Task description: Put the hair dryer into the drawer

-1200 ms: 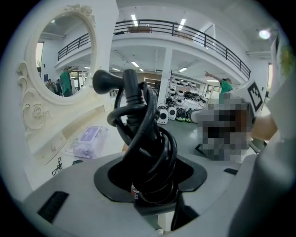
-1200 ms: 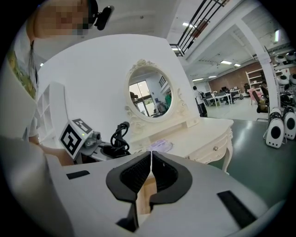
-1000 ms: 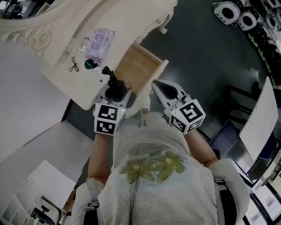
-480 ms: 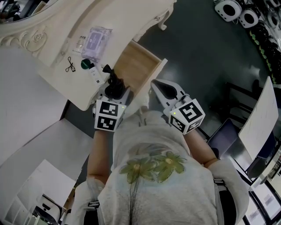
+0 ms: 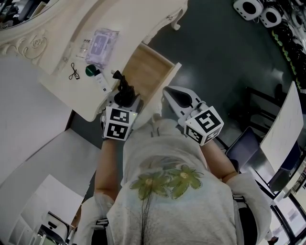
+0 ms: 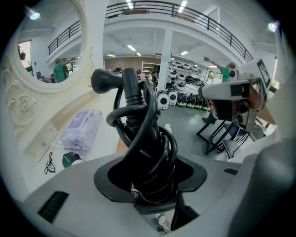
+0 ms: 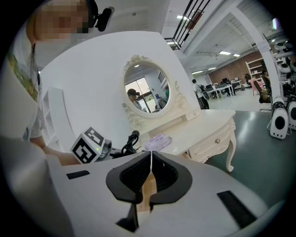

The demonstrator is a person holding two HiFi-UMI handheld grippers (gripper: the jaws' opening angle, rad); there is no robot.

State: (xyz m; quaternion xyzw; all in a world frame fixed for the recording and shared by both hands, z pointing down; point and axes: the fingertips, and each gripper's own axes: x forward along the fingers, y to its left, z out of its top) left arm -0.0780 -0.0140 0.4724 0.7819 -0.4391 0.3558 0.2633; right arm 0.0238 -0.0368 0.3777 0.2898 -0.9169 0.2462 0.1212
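Observation:
A black hair dryer (image 6: 143,139) with its cord wound round it stands between the jaws of my left gripper (image 6: 150,183), which is shut on it; the plug end sticks up at the top. From the head view the hair dryer (image 5: 125,92) and left gripper (image 5: 120,103) hang at the near left corner of the open wooden drawer (image 5: 146,72). My right gripper (image 5: 168,93) is just right of the drawer's near end, its jaws shut with nothing in them (image 7: 151,159). In the right gripper view the hair dryer's cord (image 7: 131,142) shows beside the left gripper's marker cube.
The cream dressing table (image 5: 138,21) carries a pack of wipes (image 5: 100,45), a green-capped bottle (image 5: 90,71) and small items by its edge. Its oval mirror (image 7: 148,92) stands behind. White robots (image 5: 260,12) and a folding chair (image 5: 248,148) are on the dark floor.
My left gripper has sunk a little with the hair dryer, staying by the drawer's near corner. The right gripper has kept still.

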